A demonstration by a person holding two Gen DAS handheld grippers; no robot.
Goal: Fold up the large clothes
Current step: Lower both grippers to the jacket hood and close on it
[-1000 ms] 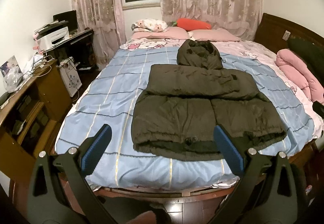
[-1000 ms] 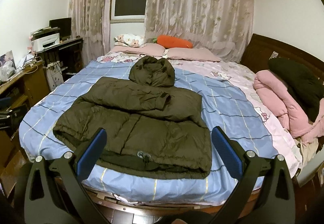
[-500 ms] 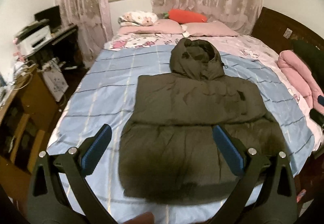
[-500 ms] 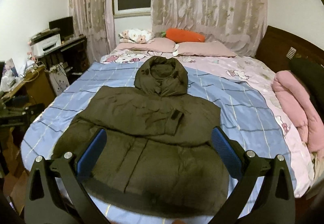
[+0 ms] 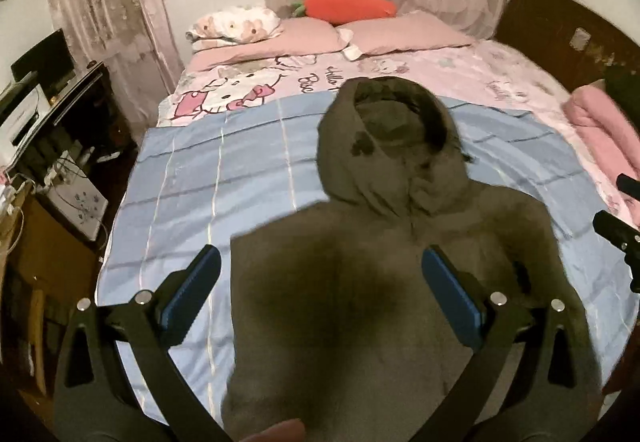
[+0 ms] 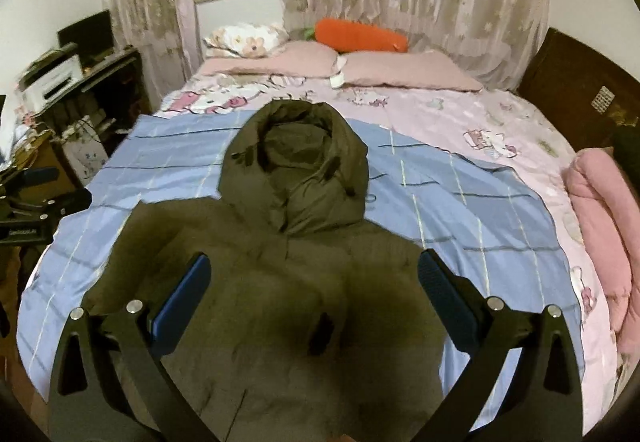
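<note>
Your left gripper (image 5: 320,292) and right gripper (image 6: 314,290) both hang spread wide, gripping nothing, just above the dark hooded jacket (image 6: 288,282), which lies flat on the blue sheet (image 6: 460,210), hood toward the pillows (image 6: 400,72).

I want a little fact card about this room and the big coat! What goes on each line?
main thing: dark olive hooded coat, lying flat on the bed
hood: points toward the pillows
under the coat: blue striped sheet
toy by the pillows: orange carrot plush
right side of bed: rolled pink quilt
left gripper: open, holds nothing, over the coat
right gripper: open, holds nothing, over the coat
folding: sleeves seem tucked across the front; blur makes it hard to tell
</note>
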